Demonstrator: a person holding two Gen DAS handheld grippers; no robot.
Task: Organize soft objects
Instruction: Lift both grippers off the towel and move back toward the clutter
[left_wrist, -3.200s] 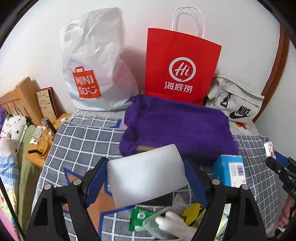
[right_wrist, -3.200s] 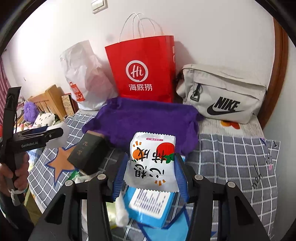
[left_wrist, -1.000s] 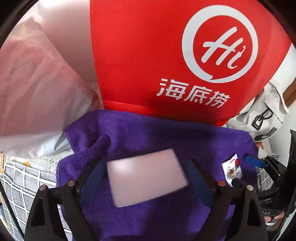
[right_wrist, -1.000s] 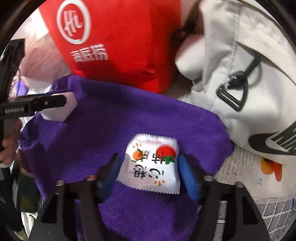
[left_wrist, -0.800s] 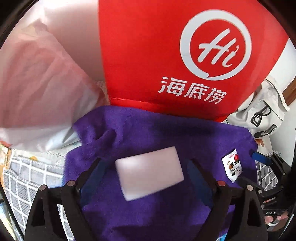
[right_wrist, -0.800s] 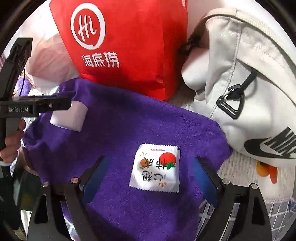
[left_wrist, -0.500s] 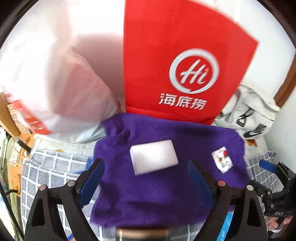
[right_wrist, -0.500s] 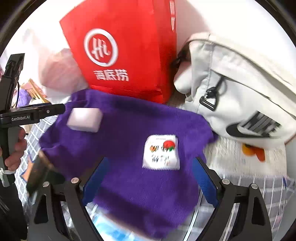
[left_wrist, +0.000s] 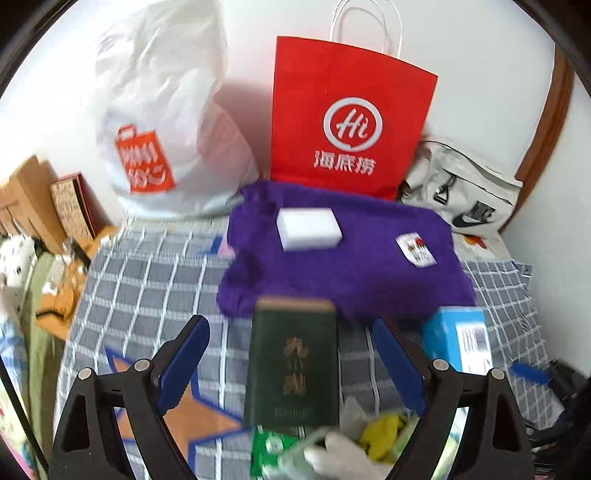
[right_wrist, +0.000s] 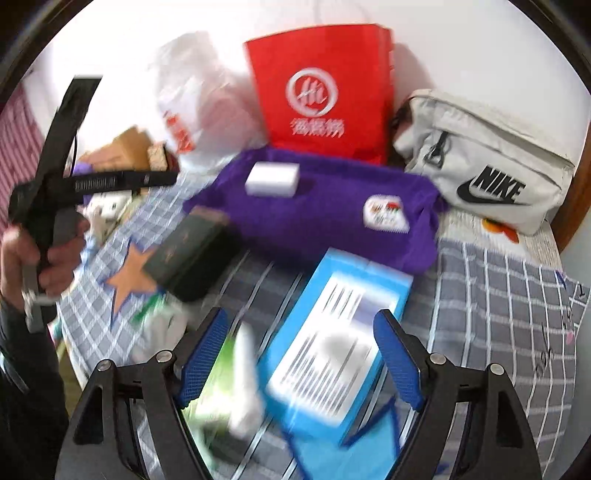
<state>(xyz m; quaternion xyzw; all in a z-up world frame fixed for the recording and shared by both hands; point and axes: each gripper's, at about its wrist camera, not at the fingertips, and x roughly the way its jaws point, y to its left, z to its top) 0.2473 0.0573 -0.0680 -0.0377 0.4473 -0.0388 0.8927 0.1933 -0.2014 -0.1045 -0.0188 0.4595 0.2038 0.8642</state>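
Both my claws stand apart with nothing between the fingers. My left gripper (left_wrist: 291, 358) hovers over a dark green rectangular box (left_wrist: 293, 360) lying on the grey checked bedcover (left_wrist: 147, 273). My right gripper (right_wrist: 301, 352) sits above a light blue carton with a printed label (right_wrist: 332, 354); this view is motion-blurred.

The white rectangular sponge block (left_wrist: 308, 228) lies flat on the purple fleece cloth (left_wrist: 354, 273), toward its far left part. The small white snack packet with red and orange print (left_wrist: 415, 249) rests on the same cloth, to the right, well apart from the sponge.

Behind the cloth stand a red paper carrier bag (left_wrist: 351, 118), a white plastic shopping bag (left_wrist: 162, 122) and a pale grey zipped pouch (right_wrist: 484, 162).
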